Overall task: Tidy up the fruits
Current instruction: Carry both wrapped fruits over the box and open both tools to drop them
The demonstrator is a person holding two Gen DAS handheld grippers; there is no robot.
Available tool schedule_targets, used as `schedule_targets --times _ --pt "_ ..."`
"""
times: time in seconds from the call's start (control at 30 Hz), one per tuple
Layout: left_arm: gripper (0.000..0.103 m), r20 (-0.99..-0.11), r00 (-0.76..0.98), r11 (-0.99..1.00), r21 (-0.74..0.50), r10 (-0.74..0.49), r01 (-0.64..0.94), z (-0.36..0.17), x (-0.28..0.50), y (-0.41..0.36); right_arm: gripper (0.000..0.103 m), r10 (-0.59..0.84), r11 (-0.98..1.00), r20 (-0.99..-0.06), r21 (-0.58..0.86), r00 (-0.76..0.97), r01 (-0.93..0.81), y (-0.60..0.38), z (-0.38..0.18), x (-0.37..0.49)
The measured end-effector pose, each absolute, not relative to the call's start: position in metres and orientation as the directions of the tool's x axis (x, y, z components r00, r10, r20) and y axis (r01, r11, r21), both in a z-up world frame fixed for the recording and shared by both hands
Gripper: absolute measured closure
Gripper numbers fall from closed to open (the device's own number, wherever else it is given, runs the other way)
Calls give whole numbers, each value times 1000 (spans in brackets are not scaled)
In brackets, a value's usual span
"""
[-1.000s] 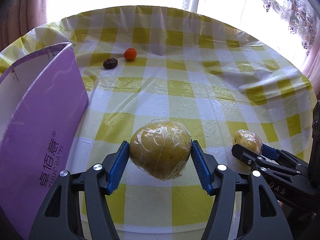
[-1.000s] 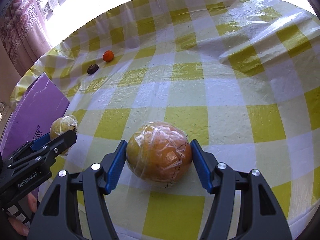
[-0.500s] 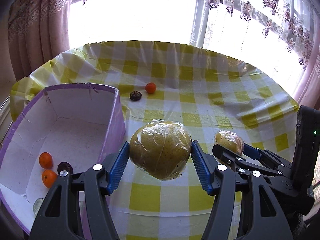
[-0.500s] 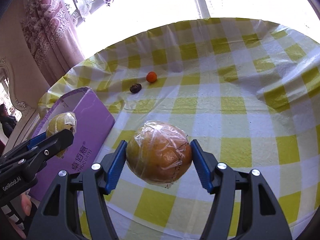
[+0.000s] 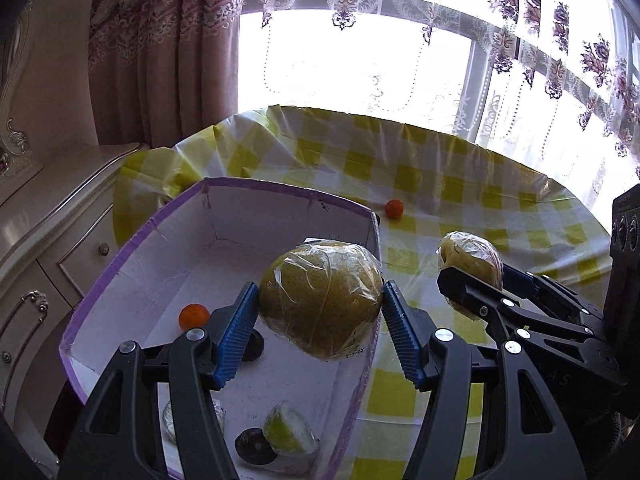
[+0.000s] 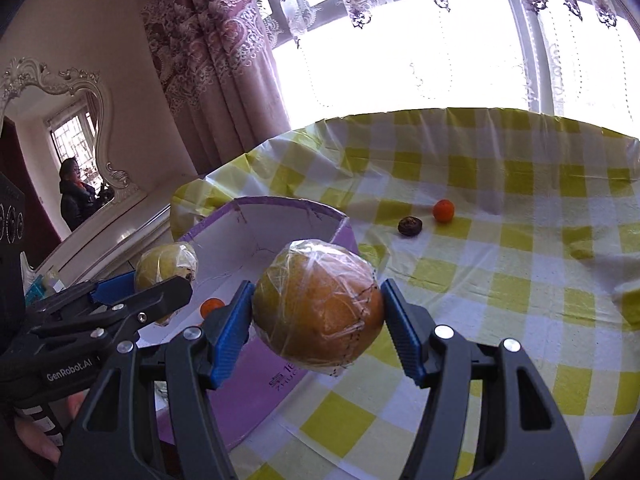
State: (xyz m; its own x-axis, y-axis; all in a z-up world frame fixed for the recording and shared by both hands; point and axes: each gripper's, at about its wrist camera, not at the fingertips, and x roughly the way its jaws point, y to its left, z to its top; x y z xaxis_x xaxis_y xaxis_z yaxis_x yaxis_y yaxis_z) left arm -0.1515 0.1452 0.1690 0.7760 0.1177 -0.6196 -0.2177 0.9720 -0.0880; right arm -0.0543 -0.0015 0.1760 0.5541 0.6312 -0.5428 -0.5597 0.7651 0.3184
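Both fruits have been raised off the checked surface (image 6: 520,280) and carried toward the purple box (image 5: 224,248) over the last second. The left tool (image 5: 320,312) is clamped on the green wrapped fruit (image 5: 320,304), now held above the box interior. The right tool (image 6: 318,308) is clamped on the orange wrapped fruit (image 6: 318,304), held beside the box wall. Release into the box is judged next. A small orange (image 6: 443,211) and a dark fruit (image 6: 409,226) are left on the surface.

Glossy plastic-wrapped fruit (image 5: 320,304), cardboard box (image 5: 224,216)
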Motion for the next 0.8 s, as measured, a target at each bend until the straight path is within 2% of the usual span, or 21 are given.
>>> schedule_targets --times 0.3,0.8 --pt "42 -646 730 933 -77 222 -351 155 -166 198 38 690 682 -541 265 480 -681 61 186 -67" --pt "42 -695 656 891 -48 295 -452 129 -174 256 38 677 635 -622 224 393 -739 126 161 -68"
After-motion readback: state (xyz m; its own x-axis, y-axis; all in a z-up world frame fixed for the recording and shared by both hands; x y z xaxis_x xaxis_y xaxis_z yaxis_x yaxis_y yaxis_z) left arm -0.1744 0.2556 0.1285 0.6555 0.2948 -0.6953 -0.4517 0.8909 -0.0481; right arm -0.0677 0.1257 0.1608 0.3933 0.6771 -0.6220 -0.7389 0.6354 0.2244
